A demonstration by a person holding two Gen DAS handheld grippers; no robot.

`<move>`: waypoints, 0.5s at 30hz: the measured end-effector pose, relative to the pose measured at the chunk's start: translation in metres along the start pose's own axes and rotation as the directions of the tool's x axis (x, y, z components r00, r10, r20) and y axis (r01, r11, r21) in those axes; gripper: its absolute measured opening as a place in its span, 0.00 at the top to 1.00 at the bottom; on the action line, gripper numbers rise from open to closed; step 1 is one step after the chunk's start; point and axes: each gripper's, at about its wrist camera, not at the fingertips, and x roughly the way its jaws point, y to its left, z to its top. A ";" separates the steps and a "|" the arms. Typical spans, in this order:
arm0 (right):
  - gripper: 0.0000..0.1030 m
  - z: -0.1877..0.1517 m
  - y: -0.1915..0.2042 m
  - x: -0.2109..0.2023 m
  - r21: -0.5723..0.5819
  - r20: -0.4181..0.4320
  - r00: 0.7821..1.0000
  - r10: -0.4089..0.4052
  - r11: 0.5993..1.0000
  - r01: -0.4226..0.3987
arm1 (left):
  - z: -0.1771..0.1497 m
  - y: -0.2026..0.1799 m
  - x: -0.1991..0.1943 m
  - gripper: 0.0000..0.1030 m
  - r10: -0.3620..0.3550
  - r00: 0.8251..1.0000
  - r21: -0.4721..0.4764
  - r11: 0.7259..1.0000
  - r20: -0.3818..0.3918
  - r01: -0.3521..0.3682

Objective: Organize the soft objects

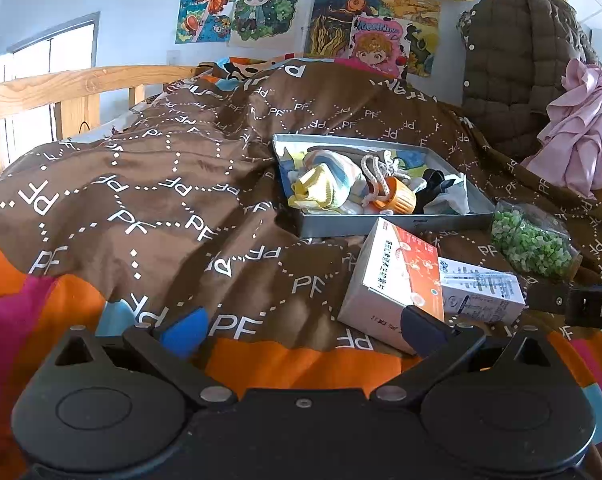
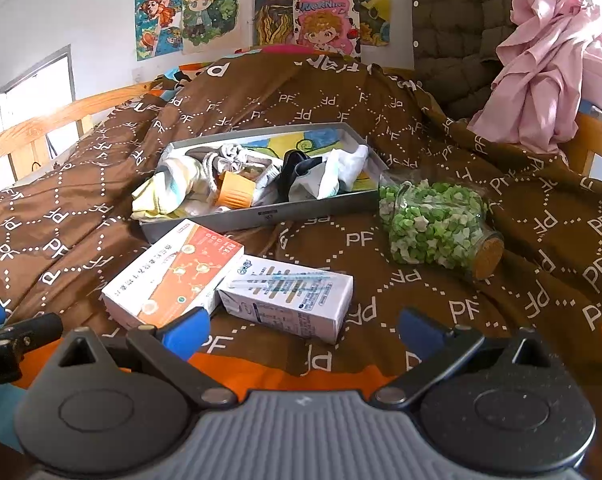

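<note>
A shallow grey box lies on the brown quilt and holds soft items: a yellow-and-blue cloth, a white rope with an orange cap, a black-and-white cloth. My left gripper hovers open near the bed's front, with the box well ahead to the right. My right gripper is also open, low over the quilt, just behind two cartons. Neither gripper holds anything.
An orange-and-white carton and a white carton lie in front of the box. A corked jar of green paper stars lies to the right. A wooden rail borders the left; a pink garment and padded jacket hang at the right.
</note>
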 end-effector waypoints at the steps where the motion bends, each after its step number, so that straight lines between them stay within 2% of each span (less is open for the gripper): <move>1: 0.00 0.000 0.000 0.000 0.000 -0.003 1.000 0.001 1.000 -0.001 | 0.000 0.000 0.000 0.01 0.001 1.000 0.000 1.000 0.001 -0.001; 15: 0.00 -0.001 -0.001 0.002 0.001 -0.014 1.000 0.004 1.000 -0.004 | 0.000 0.000 -0.001 0.01 -0.004 1.000 -0.001 1.000 -0.001 0.004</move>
